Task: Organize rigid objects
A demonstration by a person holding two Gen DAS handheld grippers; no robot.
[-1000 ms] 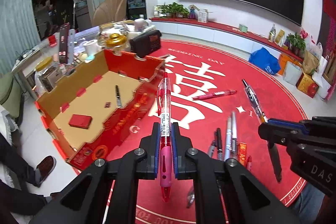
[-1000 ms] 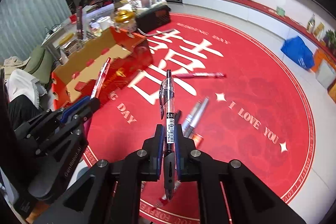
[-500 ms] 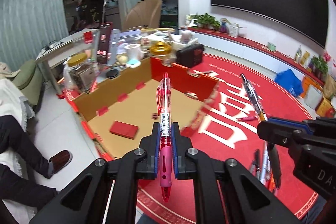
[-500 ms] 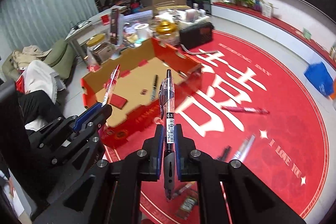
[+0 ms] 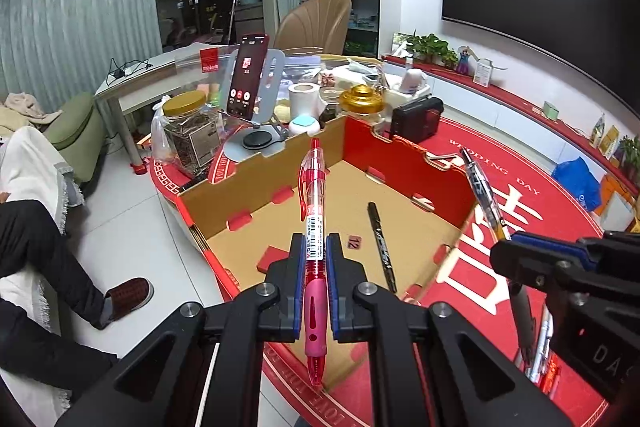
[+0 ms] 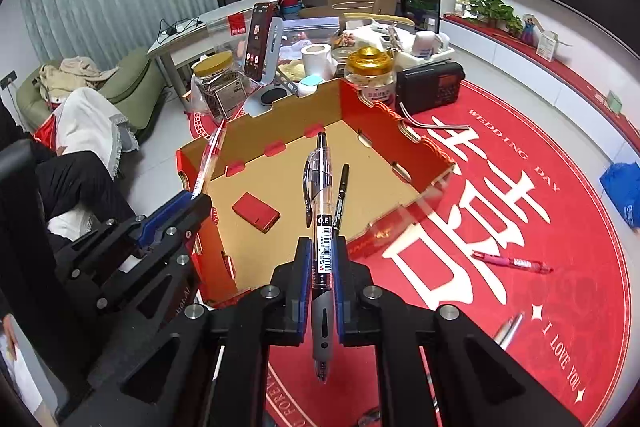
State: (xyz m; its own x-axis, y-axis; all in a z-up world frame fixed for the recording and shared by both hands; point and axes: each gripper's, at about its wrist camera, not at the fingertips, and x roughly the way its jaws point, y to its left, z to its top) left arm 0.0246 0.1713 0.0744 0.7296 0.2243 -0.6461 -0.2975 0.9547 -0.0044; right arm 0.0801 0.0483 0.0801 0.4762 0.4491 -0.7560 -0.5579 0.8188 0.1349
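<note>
Left gripper (image 5: 314, 259) clamped on red pen (image 5: 312, 203), barrel running forward between the blue pads, tip end poking back below the jaws. Held over the near edge of the cardboard box (image 5: 256, 167). Right gripper (image 6: 323, 259) closed on black pen (image 6: 318, 187), likewise pointing forward, above the box's near wall. Inside the box: black marker (image 5: 382, 247), small red case (image 6: 256, 213). Out on the red mat (image 6: 520, 227): loose pink pen (image 6: 512, 261).
</note>
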